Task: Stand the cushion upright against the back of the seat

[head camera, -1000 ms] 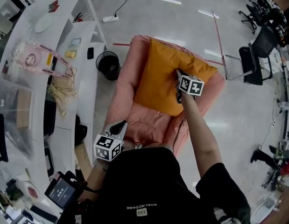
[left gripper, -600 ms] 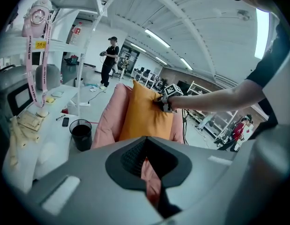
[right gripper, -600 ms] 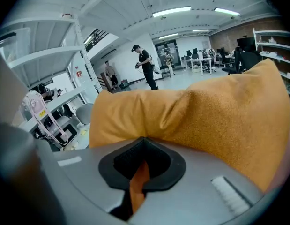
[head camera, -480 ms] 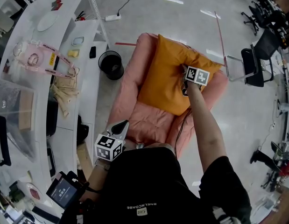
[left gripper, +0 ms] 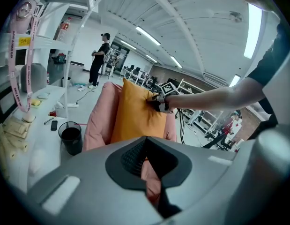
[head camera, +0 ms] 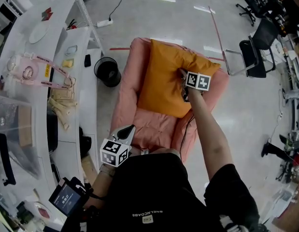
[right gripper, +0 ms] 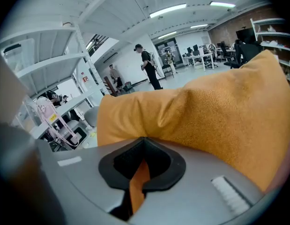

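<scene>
Right hand-held gripper (head camera: 182, 76): clenched on the upper edge of the orange cushion (head camera: 161, 81).
Left hand-held gripper (head camera: 126, 132): jaws together, empty, near the front of the pink armchair (head camera: 125, 95).
Cushion: upright on the seat, leaning on the backrest.
Left to do: probably only letting go and seeing whether it stands.

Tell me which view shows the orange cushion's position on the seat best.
Head view: the whole cushion shows, leaning on the back of the pink seat, the right gripper pinching its right edge. Left gripper view shows it upright from the front, bottom hidden. Right gripper view shows only fabric close up.
</scene>
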`<state>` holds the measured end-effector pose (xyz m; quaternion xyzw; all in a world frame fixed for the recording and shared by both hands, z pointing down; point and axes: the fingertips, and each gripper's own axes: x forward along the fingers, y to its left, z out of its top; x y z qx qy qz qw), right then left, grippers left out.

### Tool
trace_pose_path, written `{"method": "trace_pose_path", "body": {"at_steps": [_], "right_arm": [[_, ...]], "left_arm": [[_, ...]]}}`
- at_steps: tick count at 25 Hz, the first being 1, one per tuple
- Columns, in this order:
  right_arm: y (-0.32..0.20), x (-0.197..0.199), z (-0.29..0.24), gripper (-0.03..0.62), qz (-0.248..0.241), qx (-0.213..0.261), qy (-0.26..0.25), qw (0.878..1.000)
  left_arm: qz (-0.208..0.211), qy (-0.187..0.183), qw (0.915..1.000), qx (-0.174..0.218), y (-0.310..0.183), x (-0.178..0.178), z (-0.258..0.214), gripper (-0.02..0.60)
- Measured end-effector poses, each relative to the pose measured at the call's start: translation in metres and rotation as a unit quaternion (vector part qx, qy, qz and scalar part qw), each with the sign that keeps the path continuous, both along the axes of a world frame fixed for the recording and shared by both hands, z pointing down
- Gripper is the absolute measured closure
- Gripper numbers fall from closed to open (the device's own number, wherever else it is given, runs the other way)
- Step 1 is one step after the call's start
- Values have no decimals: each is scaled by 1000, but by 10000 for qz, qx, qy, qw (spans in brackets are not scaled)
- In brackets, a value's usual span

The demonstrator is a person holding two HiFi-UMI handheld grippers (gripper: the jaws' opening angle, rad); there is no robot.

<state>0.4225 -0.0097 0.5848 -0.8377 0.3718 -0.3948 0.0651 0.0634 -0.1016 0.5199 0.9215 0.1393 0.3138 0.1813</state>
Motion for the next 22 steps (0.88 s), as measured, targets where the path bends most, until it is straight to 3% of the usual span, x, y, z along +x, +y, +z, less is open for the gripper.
{"method": "trace_pose_path", "body": {"at_steps": [11,22], "right_arm": [[51,-53,-58,588,612,1128,213,9915],[159,-112,-129,588,1235,1153,1102,9795]], "left_arm": [[982,319,9946,-40,36,31,-12,568],[1790,823,9804,-22,86,96,-55,568]]}}
